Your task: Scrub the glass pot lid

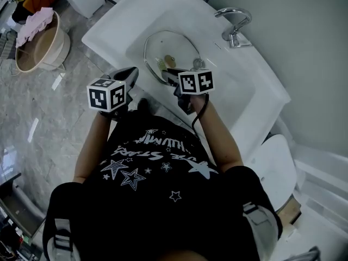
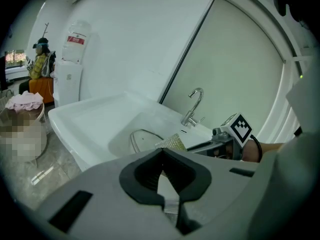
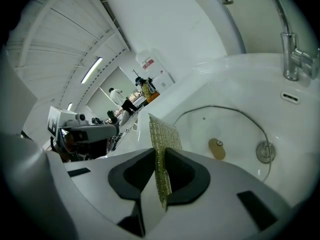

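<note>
Overhead, a person stands at a white sink [image 1: 136,15] with a two-finger gripper in each hand. The glass pot lid [image 1: 174,45] lies in the basin, below and to the left of the faucet [image 1: 235,23]. A tan round piece shows near its middle and a small metal ring sits at its right edge. The right gripper [image 1: 171,75] reaches over the near rim of the sink to the near edge of the lid, its marker cube [image 1: 196,82] facing up. In the right gripper view, its fingers [image 3: 185,171] are pinched on a gold mesh scrub pad [image 3: 162,149]. The pad stands upright and edge-on between them, with its free upper corner sticking out past the fingertips. Beyond the pad, the lid's metal rim curves across the basin floor, with the faucet at the upper right. Whether the pad touches the glass cannot be told. The left gripper [image 1: 129,74] is held just outside the sink's near-left rim, apart from the lid, with its own marker cube [image 1: 107,95] towards the person. In the left gripper view, its fingers [image 2: 142,174] are pressed together at the tips with nothing between them. The lid, the pad and the right gripper all show beyond them. On the tiled floor [image 1: 43,107], to the left of the sink, stands a tan basket [image 1: 51,50] holding a pink cloth [image 1: 33,23].
</note>
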Demonstrator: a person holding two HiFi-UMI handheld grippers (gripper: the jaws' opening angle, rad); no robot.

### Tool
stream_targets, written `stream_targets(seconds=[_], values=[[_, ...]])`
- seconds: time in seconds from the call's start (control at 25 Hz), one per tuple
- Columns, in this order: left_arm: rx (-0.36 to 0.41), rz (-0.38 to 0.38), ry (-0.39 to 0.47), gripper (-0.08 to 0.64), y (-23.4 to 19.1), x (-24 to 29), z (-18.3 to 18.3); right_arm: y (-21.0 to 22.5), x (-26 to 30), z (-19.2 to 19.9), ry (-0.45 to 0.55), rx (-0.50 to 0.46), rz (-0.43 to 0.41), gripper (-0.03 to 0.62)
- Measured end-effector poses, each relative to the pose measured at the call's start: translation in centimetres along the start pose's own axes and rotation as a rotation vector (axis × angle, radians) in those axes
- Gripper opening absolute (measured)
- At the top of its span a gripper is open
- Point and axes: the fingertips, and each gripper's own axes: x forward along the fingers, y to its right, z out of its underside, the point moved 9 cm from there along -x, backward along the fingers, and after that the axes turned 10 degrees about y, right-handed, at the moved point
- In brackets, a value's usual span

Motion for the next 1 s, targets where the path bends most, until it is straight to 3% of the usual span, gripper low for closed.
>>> stream_targets(seconds=[0.44,1.0], values=[[0.028,-0.034,0.026,0.008,6.4,-2.9,3.6,-0.6,-8.0,1.0,0.118,-0.124,-0.024,0.067],[-0.026,-0.147,0.073,0.008,13.2,-10.1,10.9,-1.2,-15.3,8.1,0.140,-0.190,0.020,0.064]])
